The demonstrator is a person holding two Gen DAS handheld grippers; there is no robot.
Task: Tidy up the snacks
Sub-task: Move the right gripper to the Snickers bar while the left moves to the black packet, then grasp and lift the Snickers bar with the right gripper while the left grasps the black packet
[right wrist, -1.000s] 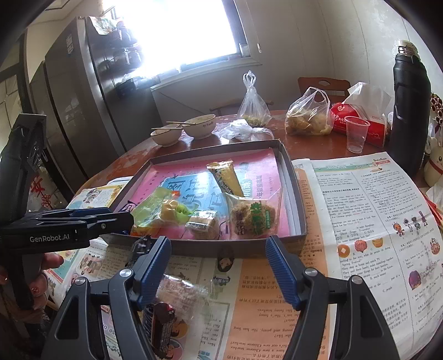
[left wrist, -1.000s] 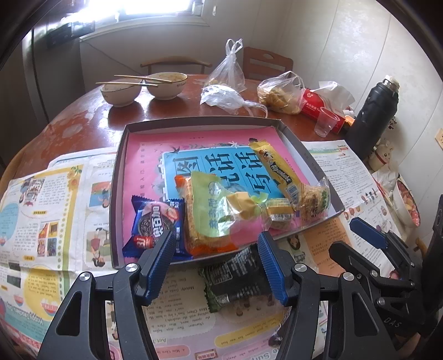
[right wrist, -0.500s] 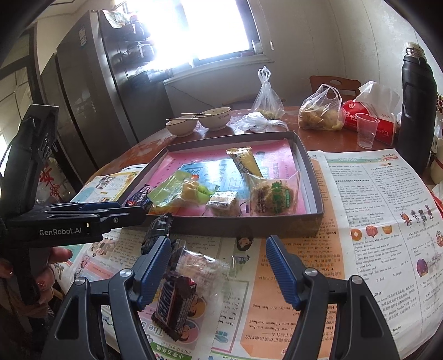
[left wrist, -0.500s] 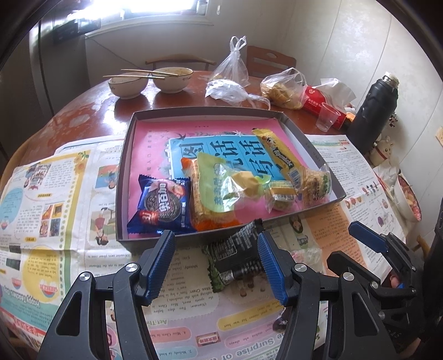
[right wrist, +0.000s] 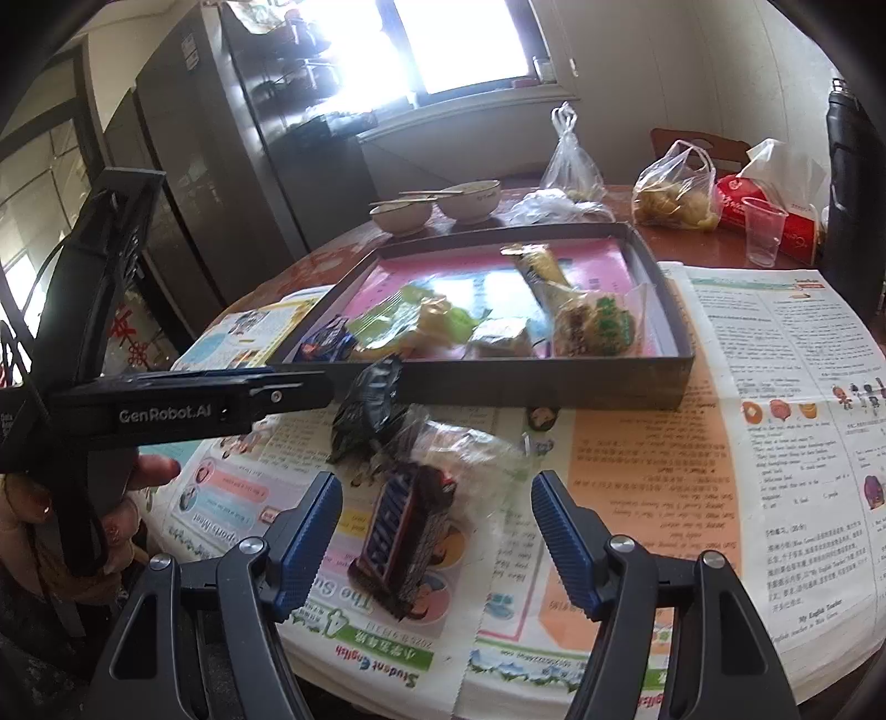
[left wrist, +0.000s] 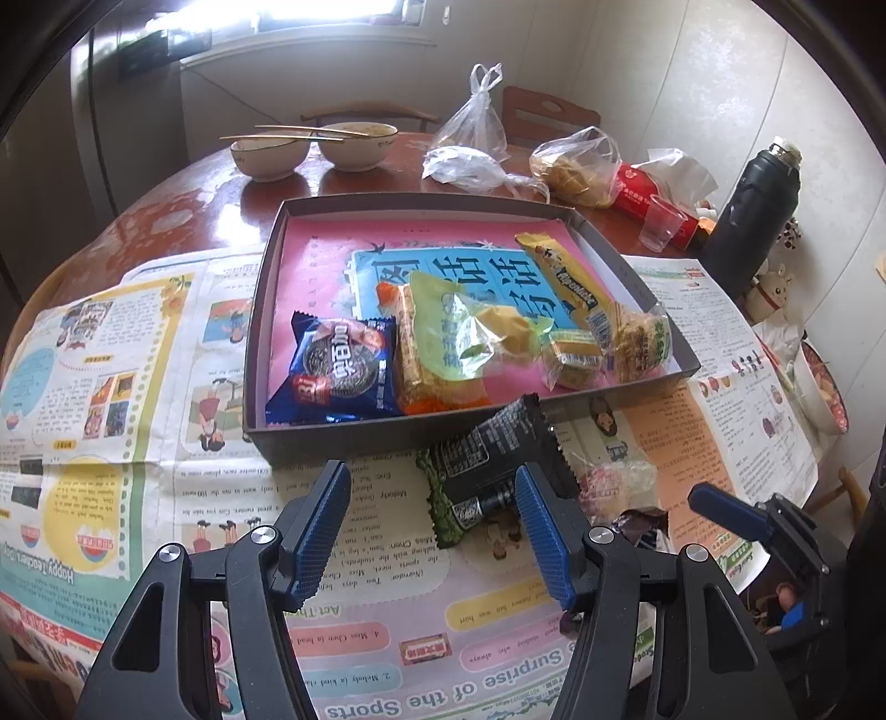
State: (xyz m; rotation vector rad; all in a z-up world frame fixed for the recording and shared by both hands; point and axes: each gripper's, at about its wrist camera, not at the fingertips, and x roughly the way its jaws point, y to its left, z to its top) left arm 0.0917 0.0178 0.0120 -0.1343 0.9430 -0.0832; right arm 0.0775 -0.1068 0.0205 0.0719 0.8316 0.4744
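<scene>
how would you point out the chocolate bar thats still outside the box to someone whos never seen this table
Find the shallow dark box on the newspaper-covered table. On the paper just in front of it lies a dark brown chocolate bar, beside a clear wrapper. It alone bears big blue-and-white block lettering.

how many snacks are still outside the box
3, maybe more hidden: a black packet leaning on the box front wall, a clear pinkish wrapper to its right, a chocolate bar nearest the right gripper.

A home dining kitchen: a round wooden tabletop point(left wrist: 183, 221) carries two used bowls point(left wrist: 354, 145) with chopsticks point(left wrist: 288, 133), a thermos point(left wrist: 753, 216) and bagged food point(left wrist: 576, 163); a tall refrigerator point(right wrist: 221, 138) stands beside a sunlit window point(right wrist: 443, 44), wooden chairs point(left wrist: 548, 113) behind.
</scene>
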